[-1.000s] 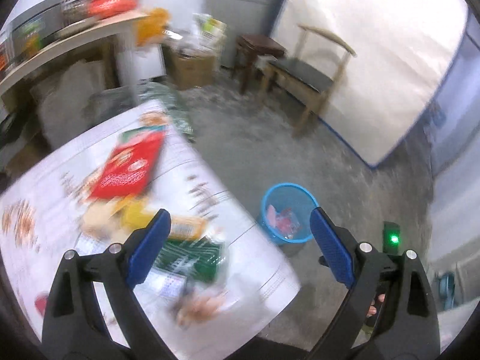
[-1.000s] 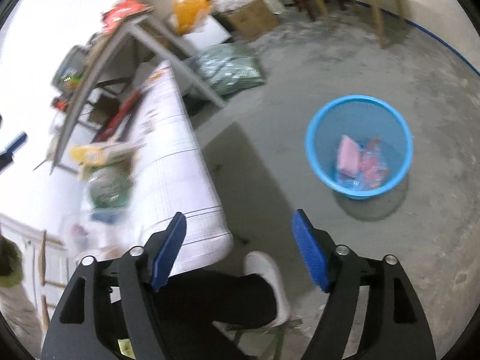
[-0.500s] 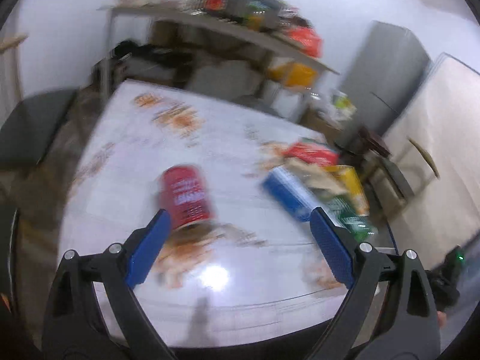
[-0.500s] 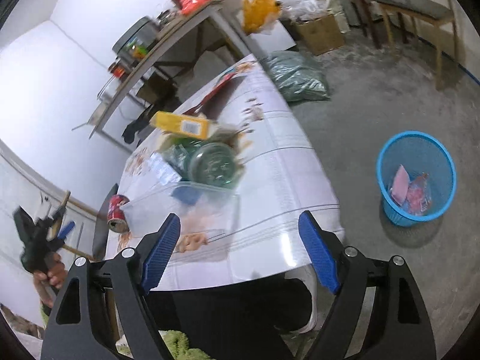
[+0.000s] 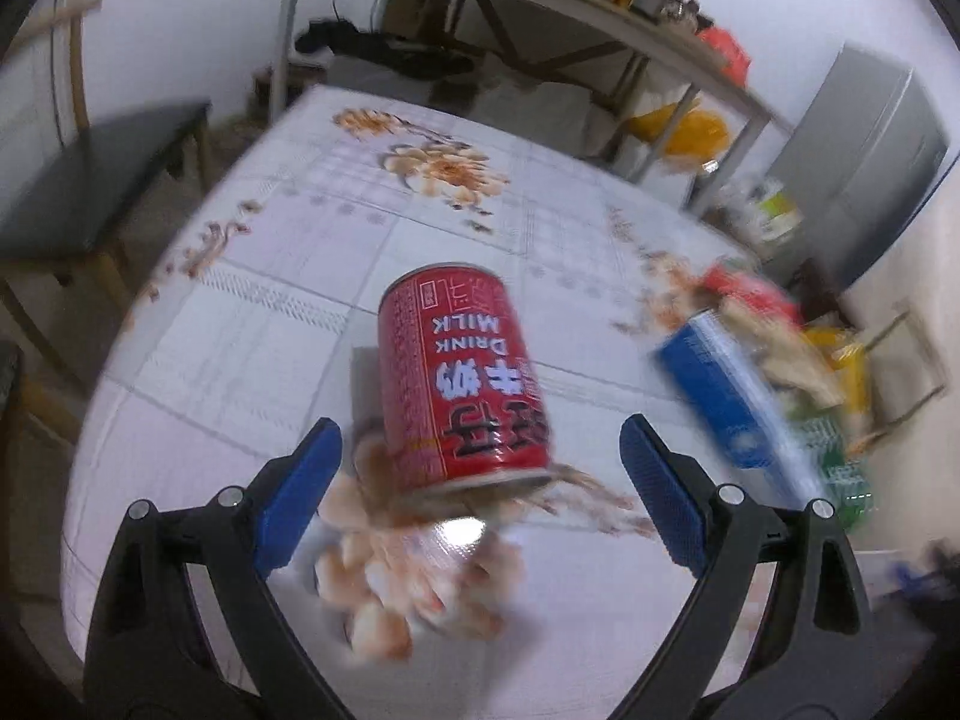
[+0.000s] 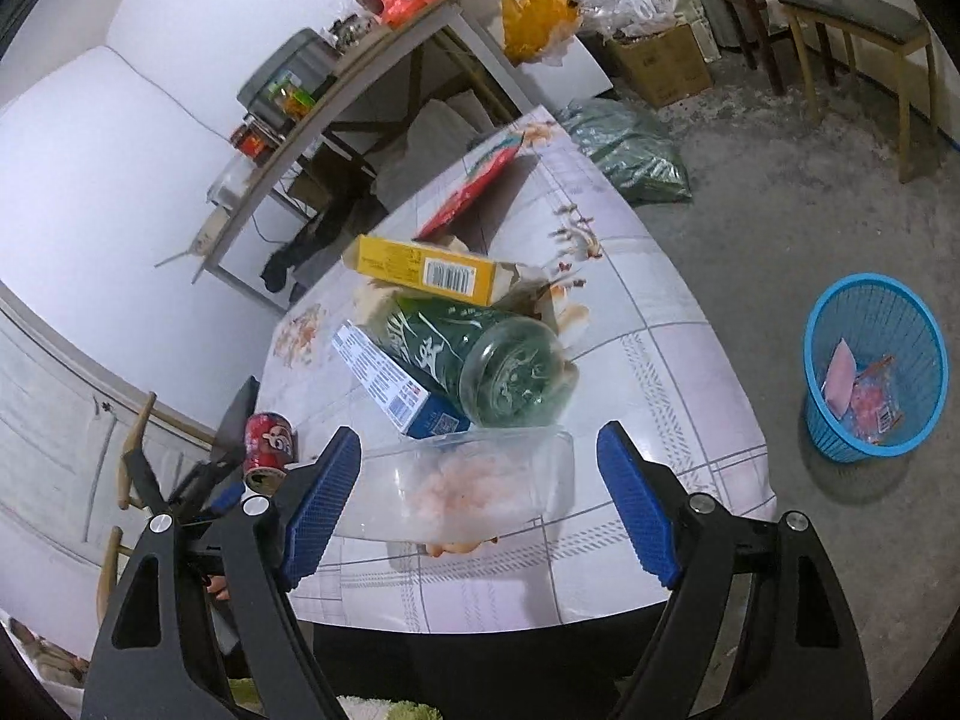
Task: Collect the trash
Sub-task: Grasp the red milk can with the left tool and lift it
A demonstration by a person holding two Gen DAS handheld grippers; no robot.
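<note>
The left gripper (image 5: 477,480) is spread wide and holds nothing, its blue pads flanking a red milk-drink can (image 5: 462,378) that stands upside down on the floral tablecloth (image 5: 312,252); the pads look clear of the can's sides, though the blur makes the margin hard to judge. The risk here is a knock: if one pad reaches the can before the other, the can is likely to tip or skid away on the glossy cloth, and a squeeze near its lower rim rather than mid-body could let it pivot out. The right gripper (image 6: 480,501) is also wide apart and empty, with a clear plastic container (image 6: 474,483) lying on the table between its pads but seemingly untouched; thin clear plastic may buckle or slip if pinched off-centre. The right wrist view shows what the left does not: the blue mesh basket (image 6: 876,369) on the floor well away from the table with some wrappers already in it, plus the heap of remaining trash, namely a green glass jar (image 6: 480,366), a yellow box (image 6: 429,267) and a blue-and-white box (image 6: 396,384). The left view gives only the can close up.
</note>
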